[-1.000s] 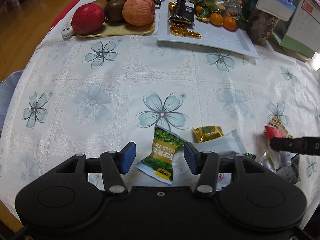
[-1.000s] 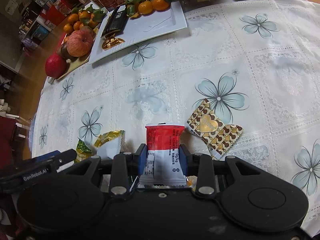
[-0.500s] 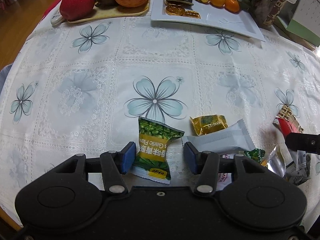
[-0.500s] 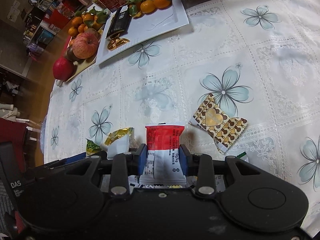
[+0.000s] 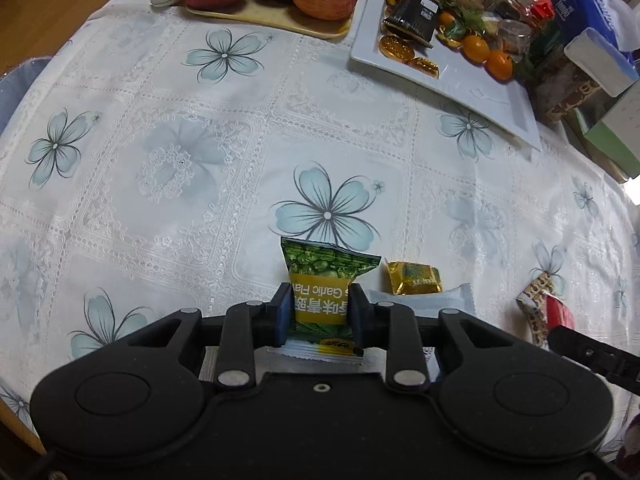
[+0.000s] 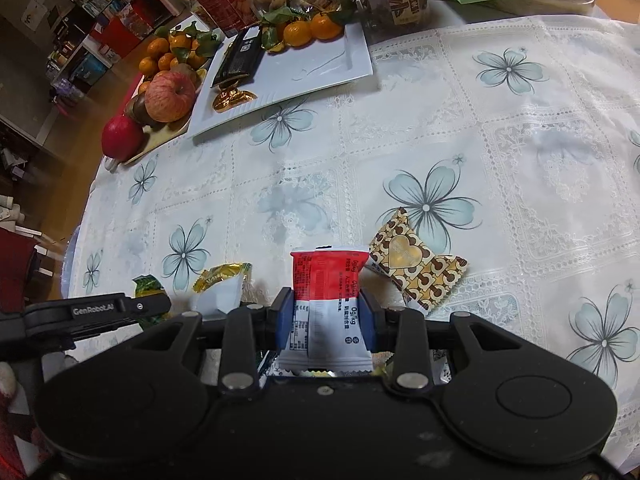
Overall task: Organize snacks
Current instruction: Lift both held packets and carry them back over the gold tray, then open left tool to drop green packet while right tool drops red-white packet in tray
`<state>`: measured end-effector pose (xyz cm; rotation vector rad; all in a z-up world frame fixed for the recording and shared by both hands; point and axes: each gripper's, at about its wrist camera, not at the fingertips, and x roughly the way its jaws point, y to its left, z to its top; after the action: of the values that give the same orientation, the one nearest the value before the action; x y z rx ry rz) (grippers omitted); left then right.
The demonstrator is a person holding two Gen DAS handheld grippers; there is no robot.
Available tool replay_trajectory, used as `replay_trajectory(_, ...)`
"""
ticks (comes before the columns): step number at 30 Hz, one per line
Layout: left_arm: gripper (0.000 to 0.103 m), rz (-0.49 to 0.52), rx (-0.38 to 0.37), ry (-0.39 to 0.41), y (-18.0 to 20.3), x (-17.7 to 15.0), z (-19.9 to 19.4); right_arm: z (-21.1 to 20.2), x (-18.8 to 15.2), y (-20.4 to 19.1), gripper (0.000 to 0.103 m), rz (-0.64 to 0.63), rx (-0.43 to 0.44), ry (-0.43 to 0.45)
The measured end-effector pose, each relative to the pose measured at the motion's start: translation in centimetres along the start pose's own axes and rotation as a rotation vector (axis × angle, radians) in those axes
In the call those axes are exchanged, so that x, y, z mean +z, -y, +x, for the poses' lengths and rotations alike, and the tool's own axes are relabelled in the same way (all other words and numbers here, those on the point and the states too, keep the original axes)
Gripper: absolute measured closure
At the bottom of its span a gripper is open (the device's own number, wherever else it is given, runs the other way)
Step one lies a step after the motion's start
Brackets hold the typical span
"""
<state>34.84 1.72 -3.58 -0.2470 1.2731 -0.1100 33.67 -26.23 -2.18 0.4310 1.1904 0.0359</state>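
Your left gripper [image 5: 320,312] was closing on the green garlic-flavour packet [image 5: 322,280], pads touching it, your right gripper [image 6: 326,318] clamped a red-and-white packet [image 6: 328,304], both above the floral lace tablecloth [image 5: 168,160], white serving plate [image 5: 472,84] beyond, shelves [image 6: 100,20] behind.

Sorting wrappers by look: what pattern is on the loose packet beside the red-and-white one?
Brown and gold hearts, with one big gold heart, on the packet; right wrist view shows it best.
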Motion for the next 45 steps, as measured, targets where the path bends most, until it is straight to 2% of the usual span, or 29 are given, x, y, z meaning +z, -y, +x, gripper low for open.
replay_trajectory(4,0.066,0.044,-0.01,0.035,0.4,-1.4,-2.2,-1.0,-0.8,0.2,0.067,-0.009,0.001,0.037)
replay_trajectory(8,0.066,0.082,-0.024,0.039,0.2,-4.5,-4.5,-2.8,-2.9,0.3,0.067,-0.024,0.005,0.087)
replay_trajectory(13,0.066,0.114,-0.04,0.084,0.4,-9.8,-7.6,-6.3,-7.5,-0.3,0.067,-0.095,-0.034,0.183)
replay_trajectory(17,0.066,0.151,-0.049,0.09,0.9,-14.3,-9.0,-9.1,-12.8,-0.4,0.067,-0.067,0.011,0.213)
replay_trajectory(21,0.066,0.201,-0.04,0.076,1.2,-18.4,-9.6,-10.9,-18.3,-0.5,0.067,-0.037,0.046,0.203)
replay_trajectory(25,0.066,0.21,-0.02,0.05,0.9,-22.0,-9.5,-11.9,-23.0,-0.3,0.067,0.014,0.046,0.151)
replay_trajectory(32,0.066,0.208,0.01,0.022,-0.3,-26.0,-8.6,-12.6,-28.9,0.2,0.067,0.096,0.024,0.076)
replay_trajectory(36,0.066,0.201,0.001,0.032,-0.8,-27.1,-8.8,-13.1,-30.5,0.3,0.067,0.102,0.011,0.062)
replay_trajectory(41,0.066,0.221,-0.001,0.113,-0.7,-27.7,-10.3,-13.3,-30.9,-0.4,0.067,0.076,-0.01,0.067)
replay_trajectory(45,0.066,0.222,-0.008,0.115,-0.8,-28.5,-10.4,-13.4,-31.4,-0.8,0.067,0.055,-0.031,0.066)
